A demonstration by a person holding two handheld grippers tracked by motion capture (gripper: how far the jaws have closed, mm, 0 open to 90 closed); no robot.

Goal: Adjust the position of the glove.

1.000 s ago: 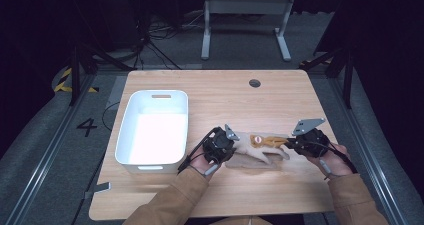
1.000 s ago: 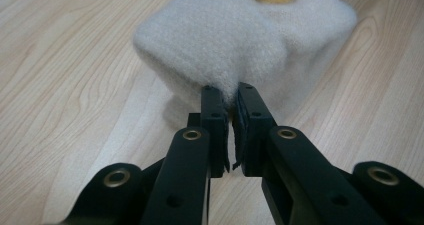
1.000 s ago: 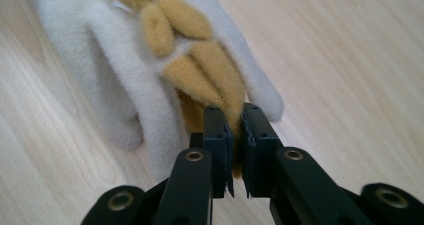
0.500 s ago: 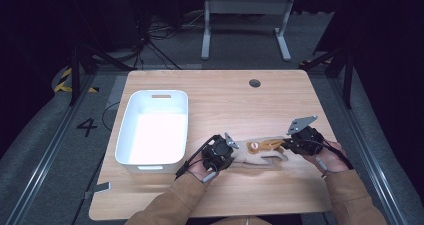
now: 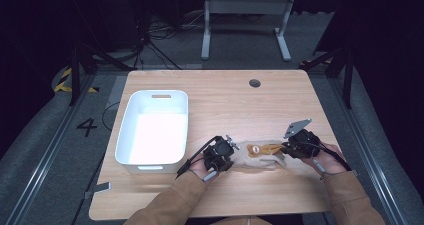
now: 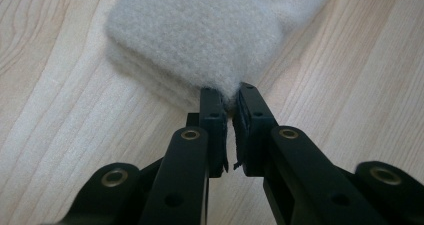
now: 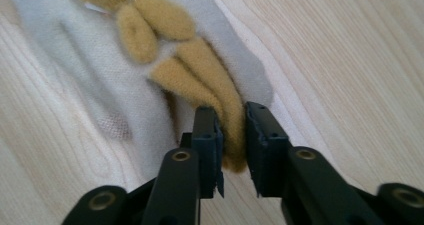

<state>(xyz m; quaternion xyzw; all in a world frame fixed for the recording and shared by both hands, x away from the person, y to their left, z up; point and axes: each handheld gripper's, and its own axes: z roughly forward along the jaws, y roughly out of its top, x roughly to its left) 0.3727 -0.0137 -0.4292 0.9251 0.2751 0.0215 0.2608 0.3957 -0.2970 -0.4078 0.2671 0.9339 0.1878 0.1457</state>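
A grey-white fleece piece (image 5: pixel 260 160) with tan plush strips (image 5: pixel 265 148) lies flat on the wooden table (image 5: pixel 225 100), stretched between the two grippers. My left gripper (image 5: pixel 234 148) is at its left end. In the left gripper view the left gripper (image 6: pixel 230 97) is shut on a corner of the grey fleece (image 6: pixel 200 30). My right gripper (image 5: pixel 284 148) is at the right end. In the right gripper view the right gripper (image 7: pixel 232 115) has just been opening its jaws. A tan strip (image 7: pixel 205 70) still lies between them over the grey fabric (image 7: pixel 75 60).
A white plastic bin (image 5: pixel 155 92) stands on the left half of the table, close to my left hand. A round cable hole (image 5: pixel 254 83) sits near the far edge. The table's near edge runs just below both forearms.
Both grippers and the fleece piece have come slightly lower and nearer, so the piece now rests flat on the table. The right gripper has shifted a little left.
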